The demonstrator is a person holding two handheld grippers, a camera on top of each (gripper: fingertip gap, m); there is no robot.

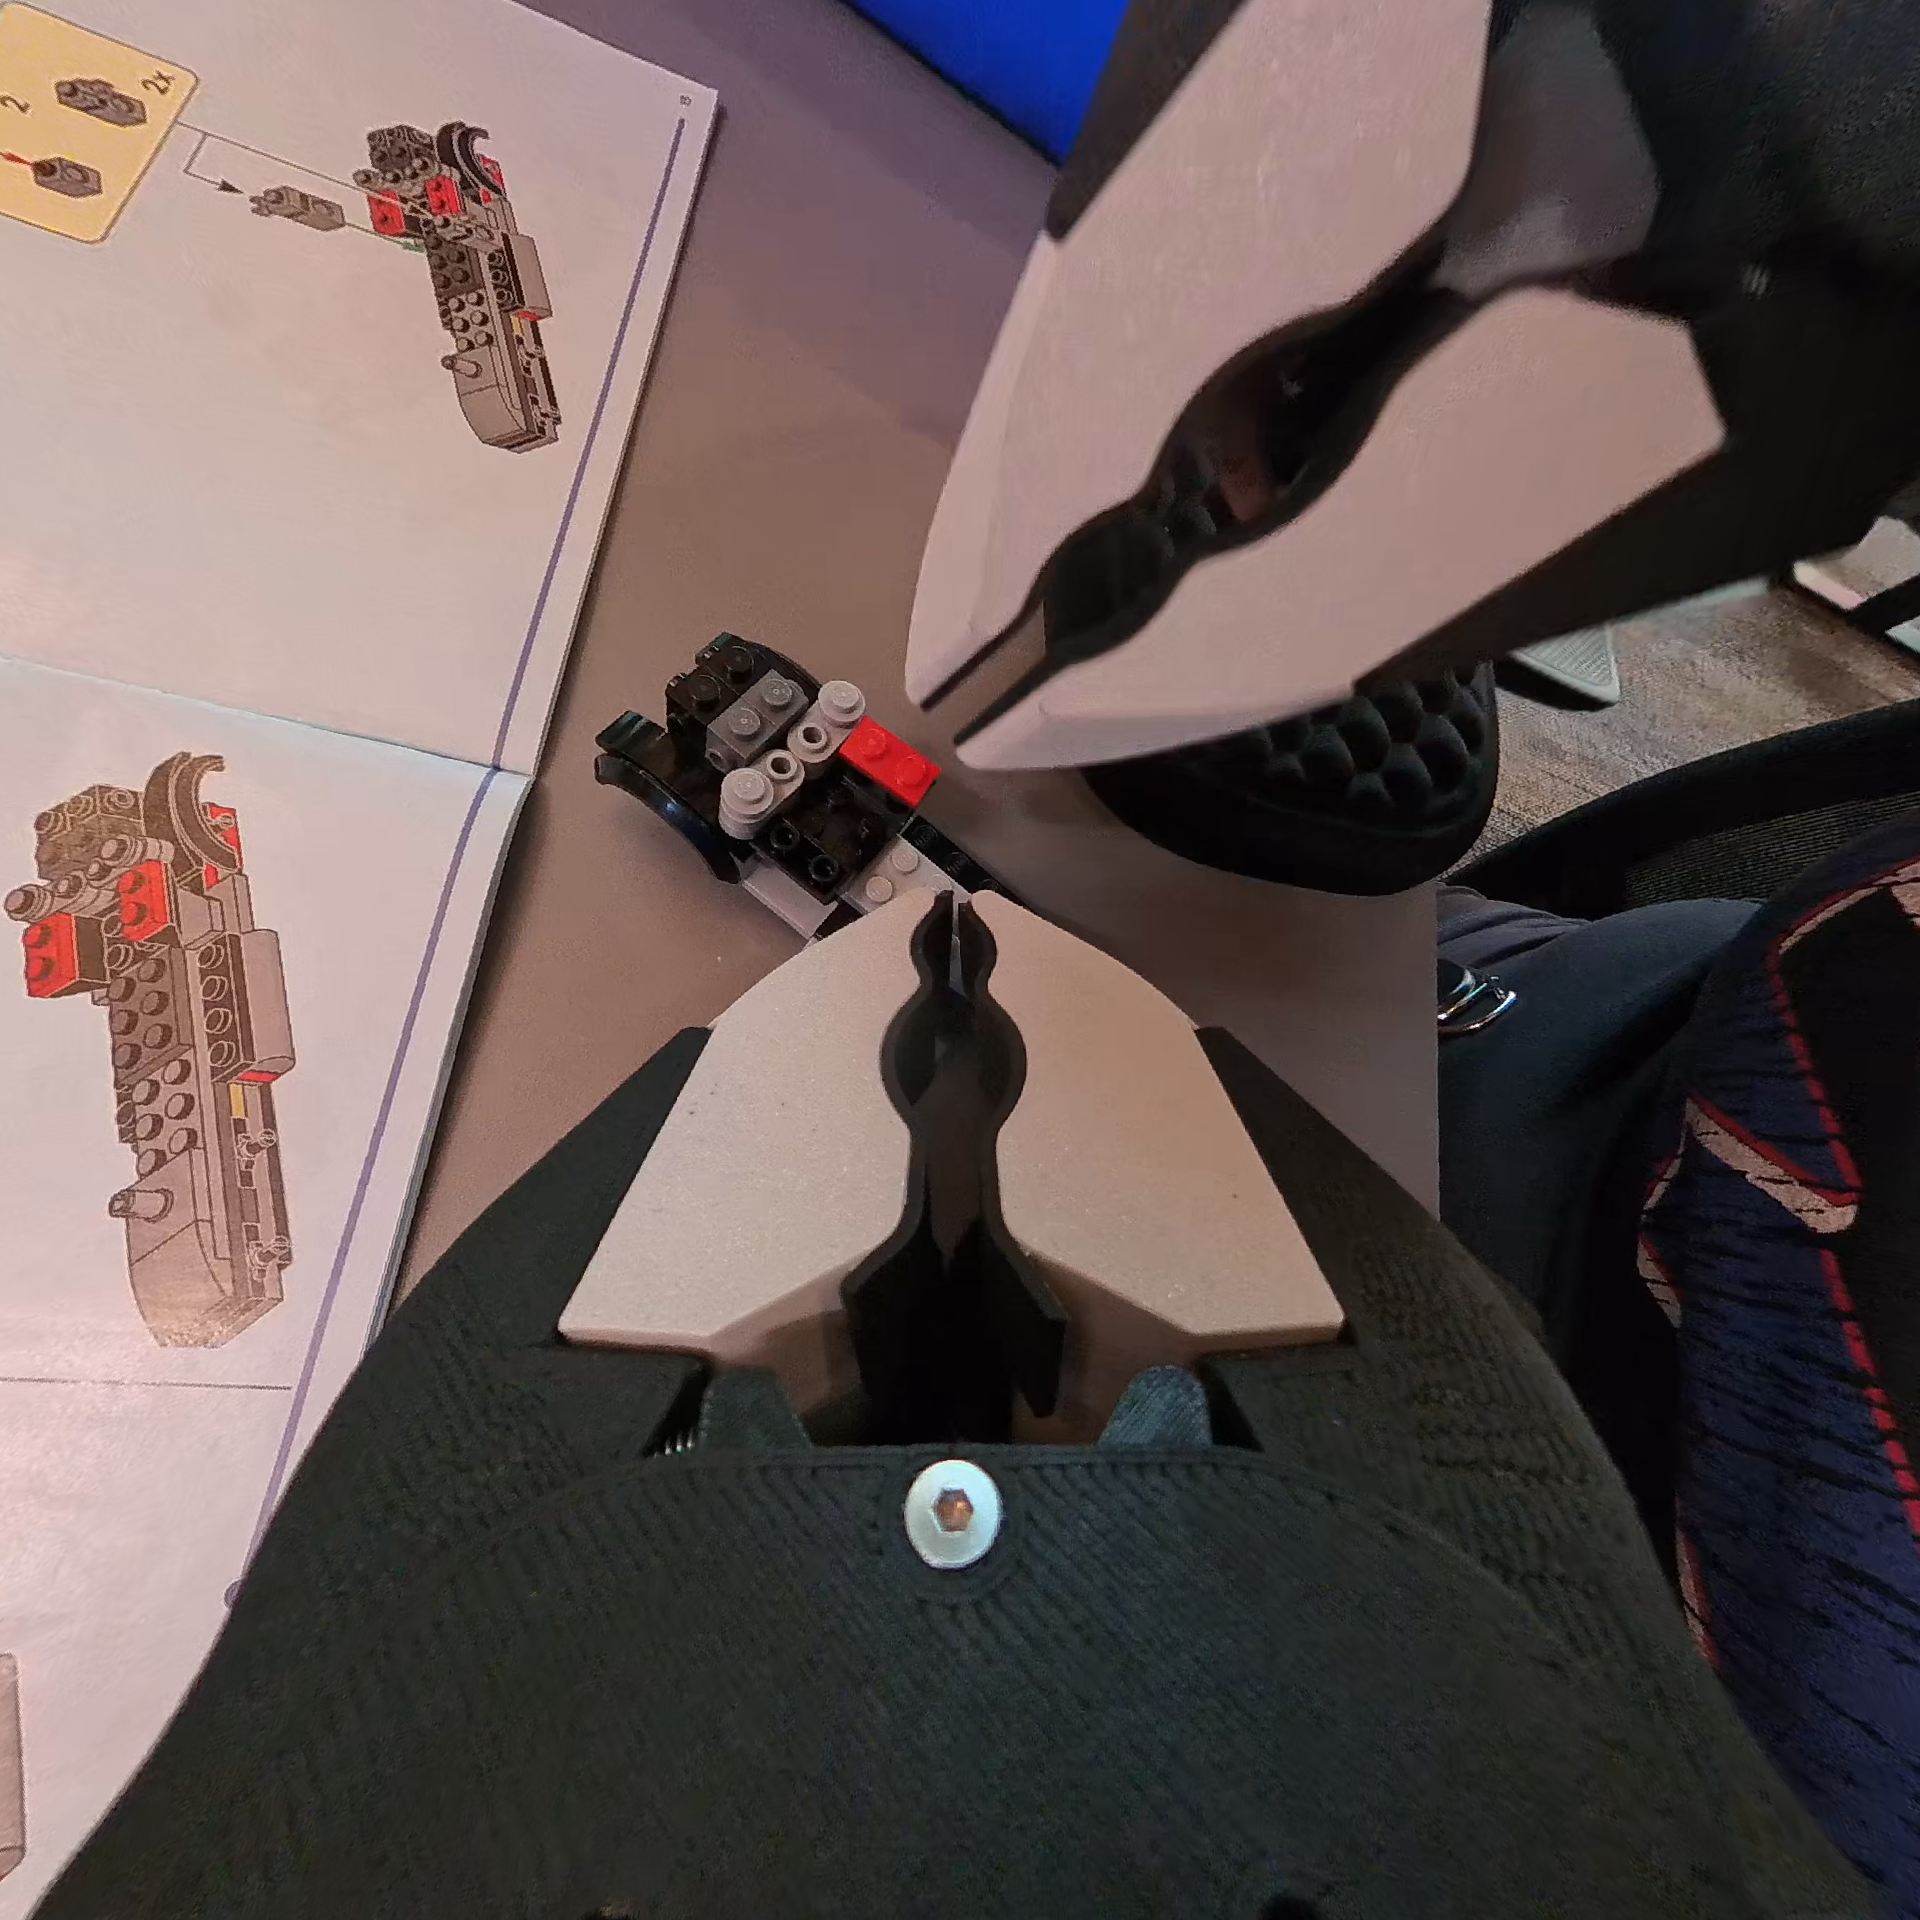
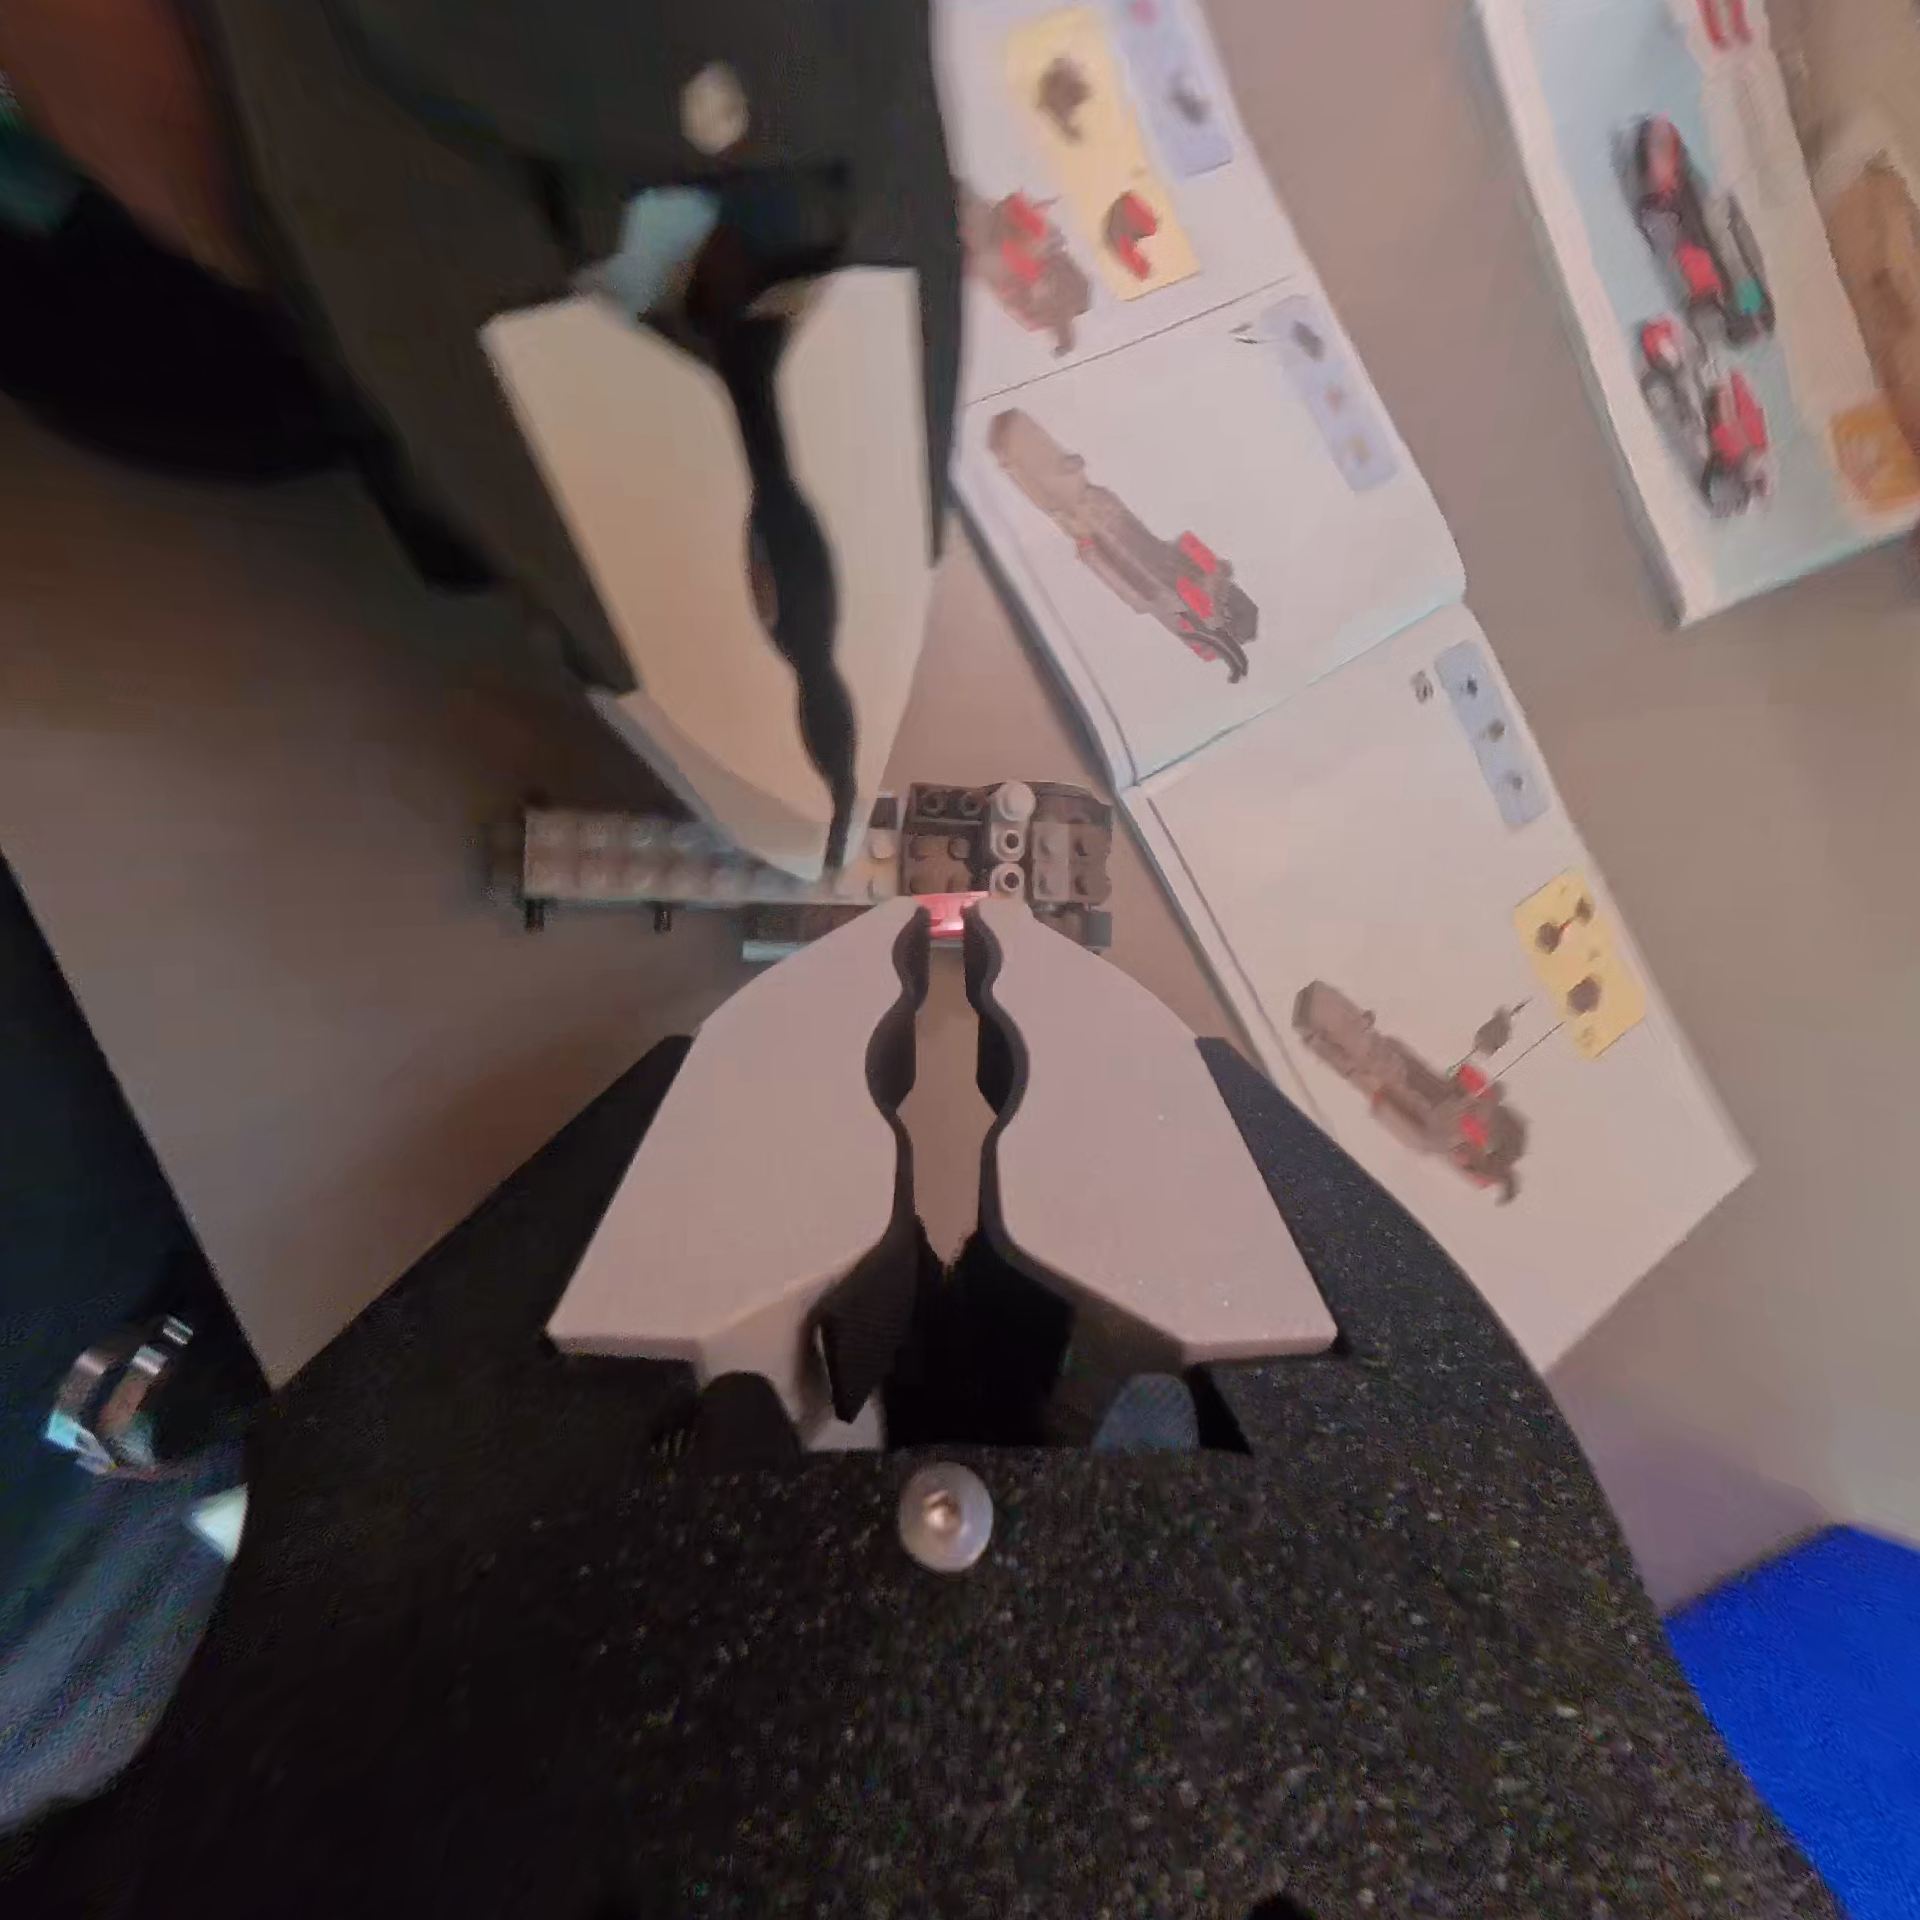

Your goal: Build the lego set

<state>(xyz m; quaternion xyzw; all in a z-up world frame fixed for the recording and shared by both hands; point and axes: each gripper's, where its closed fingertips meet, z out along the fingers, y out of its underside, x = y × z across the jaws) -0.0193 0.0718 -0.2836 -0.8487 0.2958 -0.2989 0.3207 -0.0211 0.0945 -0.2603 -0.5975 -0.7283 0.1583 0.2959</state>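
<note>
Right, the left gripper [image 1: 954,914] has its fingers pressed together at the near end of the lego model [image 1: 774,774], tips over the pale plate there (whether anything is pinched between them, I cannot tell). Just ahead of those tips the model lies flat on the grey table [image 1: 831,364], black and grey with a red brick [image 1: 888,756] on its right flank. The right gripper [image 2: 943,920] comes in from the upper right of the left one, fingers slightly parted, tips at that red brick; contact cannot be judged through the blur. Left of both grippers, the open instruction booklet [image 1: 312,520] lies flat.
</note>
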